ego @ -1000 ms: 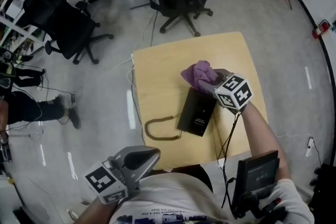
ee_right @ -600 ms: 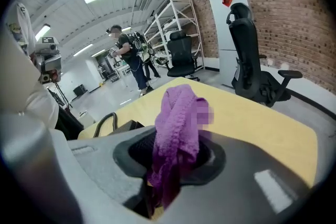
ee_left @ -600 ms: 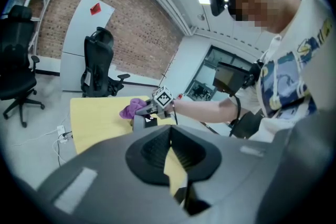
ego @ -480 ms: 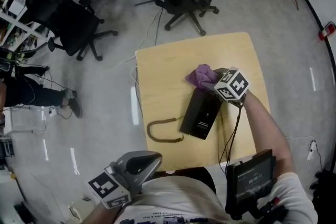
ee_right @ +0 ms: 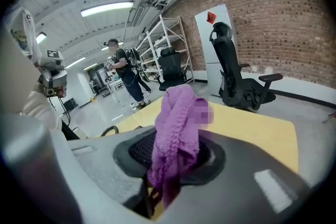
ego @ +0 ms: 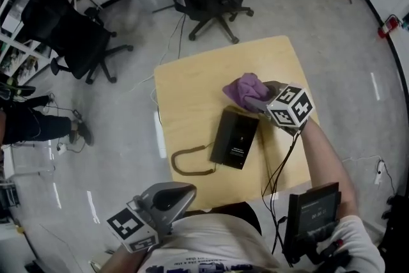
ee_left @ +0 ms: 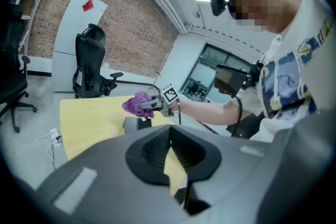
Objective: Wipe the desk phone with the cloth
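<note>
- Right gripper point(ego: 257, 101): jaws clamped on the purple cloth point(ego: 241, 86), which bunches out past them.
- The cloth sits at the far end of the desk phone point(ego: 235, 137). I can't tell whether it is pressing on the casing or just above it.
- The phone is black and lies flat near the middle of the wooden table point(ego: 185, 89). A brown cord loop point(ego: 188, 162) lies off its near-left corner.
- Left gripper point(ego: 172, 192): low by the person's body, off the table's near edge, jaws closed together on nothing (idle, by the look of it).
- Step, as I judge it: wiping, at the far end of a stroke.
- Next move calls for settling the cloth onto the casing and drawing it along the phone's length with light pressure. Nothing holds the phone, so it may skid.
</note>
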